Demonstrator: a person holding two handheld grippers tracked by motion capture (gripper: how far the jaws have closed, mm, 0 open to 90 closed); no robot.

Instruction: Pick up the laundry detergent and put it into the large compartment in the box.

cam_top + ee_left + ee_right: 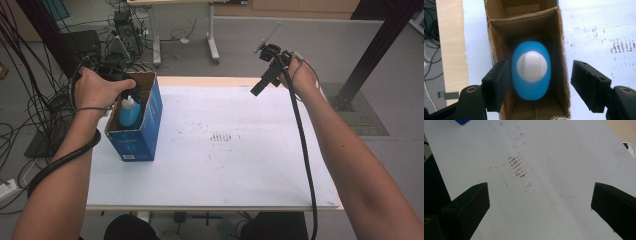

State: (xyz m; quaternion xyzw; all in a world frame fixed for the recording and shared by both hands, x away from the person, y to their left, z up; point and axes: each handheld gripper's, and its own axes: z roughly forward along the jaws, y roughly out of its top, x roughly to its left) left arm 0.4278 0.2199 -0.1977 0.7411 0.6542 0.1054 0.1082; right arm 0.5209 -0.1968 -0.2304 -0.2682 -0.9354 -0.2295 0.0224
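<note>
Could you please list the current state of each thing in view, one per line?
Blue bottle: upright in the box, white cap on.
Cardboard box: top open, standing on the table.
Left gripper: open, fingers apart around the bottle.
Right gripper: open, holding nothing.

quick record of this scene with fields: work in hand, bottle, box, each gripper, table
work in hand: blue bottle standing in a cardboard box
bottle: upright, white cap, in the box's near compartment as the left gripper view shows it
box: blue outside, open top, divider inside, at the table's left edge
left gripper: above the box, jaws open either side of the bottle, right jaw clear of it
right gripper: open, nothing between the jaws, held over the table
table: white top with brown smudges
</note>
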